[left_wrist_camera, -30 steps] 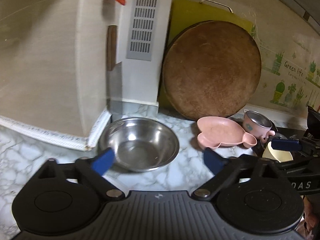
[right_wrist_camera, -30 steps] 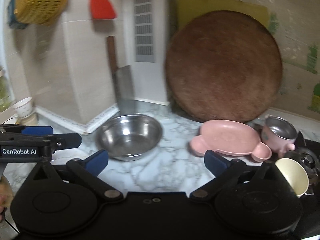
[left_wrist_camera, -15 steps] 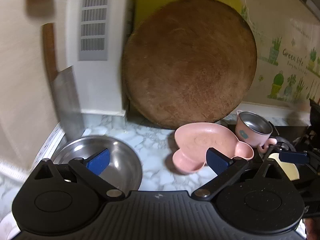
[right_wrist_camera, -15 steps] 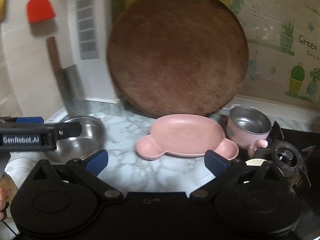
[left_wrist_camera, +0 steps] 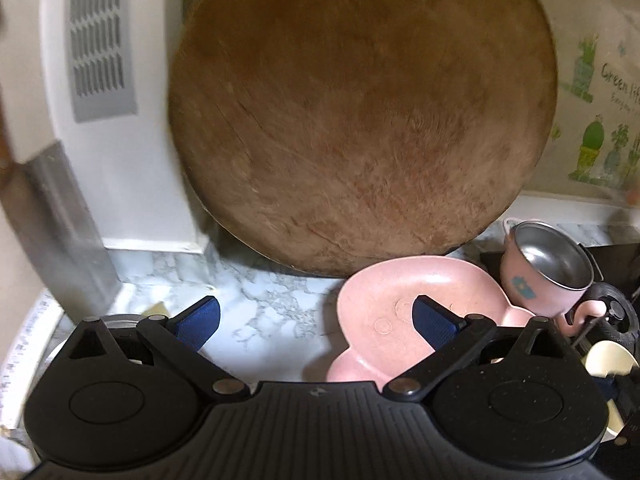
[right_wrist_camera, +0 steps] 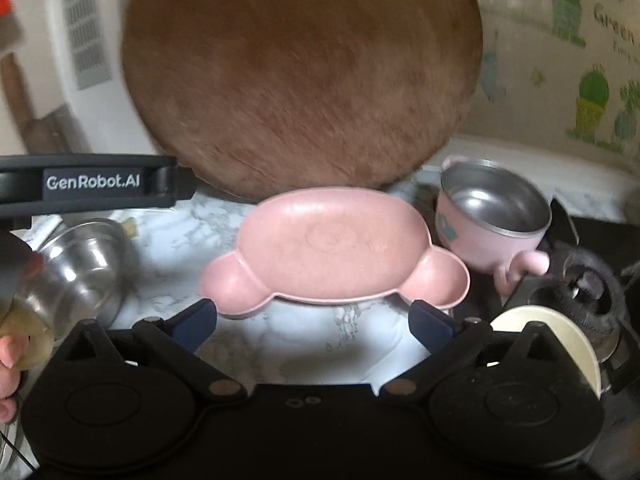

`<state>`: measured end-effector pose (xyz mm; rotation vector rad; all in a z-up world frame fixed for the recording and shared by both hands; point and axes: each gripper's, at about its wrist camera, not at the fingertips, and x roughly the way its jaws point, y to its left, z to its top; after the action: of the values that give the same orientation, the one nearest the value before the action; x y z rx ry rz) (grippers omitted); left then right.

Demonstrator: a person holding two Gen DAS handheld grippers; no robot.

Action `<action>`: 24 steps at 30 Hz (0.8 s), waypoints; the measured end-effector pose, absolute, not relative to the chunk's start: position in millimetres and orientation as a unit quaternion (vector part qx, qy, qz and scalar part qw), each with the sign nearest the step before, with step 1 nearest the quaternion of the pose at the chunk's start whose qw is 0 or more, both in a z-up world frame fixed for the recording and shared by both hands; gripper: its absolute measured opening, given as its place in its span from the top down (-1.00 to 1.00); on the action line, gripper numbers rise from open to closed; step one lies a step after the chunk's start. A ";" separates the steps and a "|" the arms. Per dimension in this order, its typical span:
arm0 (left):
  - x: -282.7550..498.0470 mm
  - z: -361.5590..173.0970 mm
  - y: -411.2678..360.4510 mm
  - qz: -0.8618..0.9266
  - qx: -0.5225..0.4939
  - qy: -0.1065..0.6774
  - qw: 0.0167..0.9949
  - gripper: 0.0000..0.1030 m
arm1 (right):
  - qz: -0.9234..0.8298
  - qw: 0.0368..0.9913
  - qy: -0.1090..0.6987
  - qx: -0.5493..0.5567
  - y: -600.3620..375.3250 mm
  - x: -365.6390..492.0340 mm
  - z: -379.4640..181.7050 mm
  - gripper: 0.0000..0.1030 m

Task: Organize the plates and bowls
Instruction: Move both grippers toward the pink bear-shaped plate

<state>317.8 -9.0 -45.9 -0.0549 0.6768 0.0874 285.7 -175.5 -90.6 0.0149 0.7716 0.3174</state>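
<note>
A pink bear-shaped plastic plate [right_wrist_camera: 332,248] lies on the marble counter [right_wrist_camera: 256,340] before one round wooden board [right_wrist_camera: 300,76], between one steel bowl [right_wrist_camera: 80,272] and one pink steel-lined cup [right_wrist_camera: 492,224]; right gripper [right_wrist_camera: 314,320] and left gripper [left_wrist_camera: 316,318] gape empty.

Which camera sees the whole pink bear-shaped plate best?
The right wrist view: the pink bear-shaped plate shows whole, both ears clear. In the left wrist view the left gripper covers its near part, with one blue finger over it.
</note>
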 end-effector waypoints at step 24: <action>410.0 -102.7 -27.7 0.009 -0.014 0.408 0.913 -0.99 | 0.068 0.887 0.448 0.088 -168.6 349.9 -120.5 -0.50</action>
<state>410.0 -27.7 -102.7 -0.0278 0.8412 0.0184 349.9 -168.6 -120.5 0.1839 0.9314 0.1415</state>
